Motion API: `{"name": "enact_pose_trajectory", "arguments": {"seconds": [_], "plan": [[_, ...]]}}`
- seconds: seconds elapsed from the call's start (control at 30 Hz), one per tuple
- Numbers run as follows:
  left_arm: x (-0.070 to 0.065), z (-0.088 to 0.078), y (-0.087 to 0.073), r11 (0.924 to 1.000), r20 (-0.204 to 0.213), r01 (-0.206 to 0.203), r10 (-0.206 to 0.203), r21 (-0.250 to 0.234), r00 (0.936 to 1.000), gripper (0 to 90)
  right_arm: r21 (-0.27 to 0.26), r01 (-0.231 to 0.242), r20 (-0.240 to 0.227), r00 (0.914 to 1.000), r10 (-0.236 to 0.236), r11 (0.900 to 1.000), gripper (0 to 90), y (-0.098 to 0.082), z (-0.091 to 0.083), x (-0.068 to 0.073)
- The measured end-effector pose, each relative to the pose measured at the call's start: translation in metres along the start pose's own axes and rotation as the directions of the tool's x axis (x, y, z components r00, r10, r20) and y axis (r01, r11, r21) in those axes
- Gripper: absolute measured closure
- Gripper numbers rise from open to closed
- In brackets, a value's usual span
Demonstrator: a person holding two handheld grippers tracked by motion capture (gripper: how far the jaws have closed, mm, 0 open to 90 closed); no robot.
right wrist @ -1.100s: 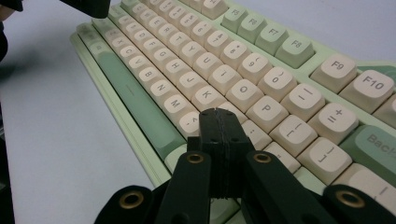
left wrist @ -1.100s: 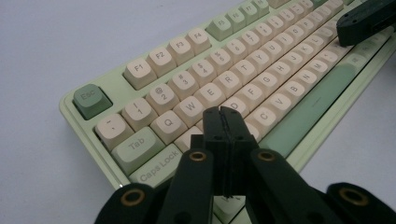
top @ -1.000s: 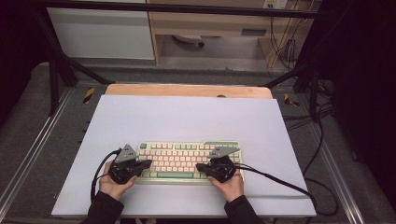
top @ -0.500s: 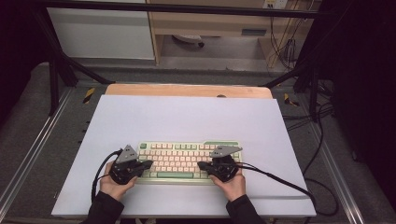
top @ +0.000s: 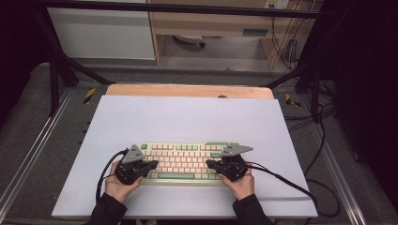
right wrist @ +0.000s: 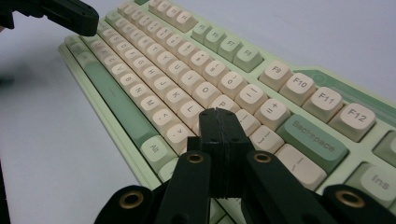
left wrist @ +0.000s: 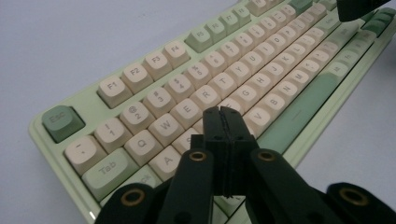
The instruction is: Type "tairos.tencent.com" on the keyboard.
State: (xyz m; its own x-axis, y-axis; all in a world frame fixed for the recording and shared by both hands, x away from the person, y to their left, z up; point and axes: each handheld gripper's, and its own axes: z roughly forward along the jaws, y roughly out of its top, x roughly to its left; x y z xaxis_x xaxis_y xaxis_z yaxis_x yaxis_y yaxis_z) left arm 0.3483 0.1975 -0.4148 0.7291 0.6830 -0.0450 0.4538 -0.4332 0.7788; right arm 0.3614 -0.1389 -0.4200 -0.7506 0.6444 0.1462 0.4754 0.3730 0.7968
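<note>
A pale green keyboard [top: 187,161] with cream keys lies near the front of the white table top [top: 187,117]. My left gripper [top: 154,165] hovers over its left end, jaws pressed together with nothing between them; in the left gripper view its tip [left wrist: 223,114] stands over the keys [left wrist: 201,95] around the letter rows. My right gripper [top: 210,164] is over the keyboard's right half, also shut and empty; in the right gripper view its tip [right wrist: 219,116] sits above the keys [right wrist: 187,79] near P and L. Whether either tip touches a key I cannot tell.
A wooden strip [top: 187,90] runs along the table's far edge. Black frame posts [top: 56,75] stand at the sides, and cables [top: 291,183] trail off to the right. A white cabinet [top: 103,33] stands behind the table.
</note>
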Motion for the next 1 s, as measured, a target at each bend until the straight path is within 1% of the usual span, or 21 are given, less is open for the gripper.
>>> {"name": "enact_pose_trajectory", "arguments": {"seconds": [0.2,0.43,0.63,0.83,0.93,1.0], "plan": [[-0.007,0.009,0.004,0.9998,0.011,-0.015,0.014,0.015,0.9998,89.7,-0.005,0.001,0.006,1.0000,-0.001,1.000,90.0,-0.001,-0.004,-0.002],[-0.014,0.020,0.006,0.9988,0.022,-0.033,0.032,0.035,0.9992,89.7,-0.009,0.000,0.005,1.0000,0.000,1.000,90.0,-0.001,-0.005,-0.003],[-0.014,0.024,0.003,0.9981,0.023,-0.034,0.033,0.050,0.9992,89.8,-0.012,-0.001,0.005,1.0000,0.001,1.000,90.0,-0.001,-0.005,-0.003],[-0.014,0.025,0.003,0.9981,0.025,-0.036,0.034,0.050,0.9991,89.8,-0.013,-0.001,0.003,1.0000,0.001,1.000,90.0,-0.001,-0.005,-0.003],[-0.014,0.027,0.001,0.9975,0.025,-0.038,0.037,0.060,0.9990,89.8,-0.011,-0.001,0.003,1.0000,0.001,1.000,90.0,-0.001,-0.005,-0.003],[-0.014,0.027,0.001,0.9979,0.028,-0.034,0.033,0.055,0.9991,89.8,-0.011,-0.001,0.003,1.0000,0.001,1.000,90.0,-0.002,-0.005,-0.002]]}}
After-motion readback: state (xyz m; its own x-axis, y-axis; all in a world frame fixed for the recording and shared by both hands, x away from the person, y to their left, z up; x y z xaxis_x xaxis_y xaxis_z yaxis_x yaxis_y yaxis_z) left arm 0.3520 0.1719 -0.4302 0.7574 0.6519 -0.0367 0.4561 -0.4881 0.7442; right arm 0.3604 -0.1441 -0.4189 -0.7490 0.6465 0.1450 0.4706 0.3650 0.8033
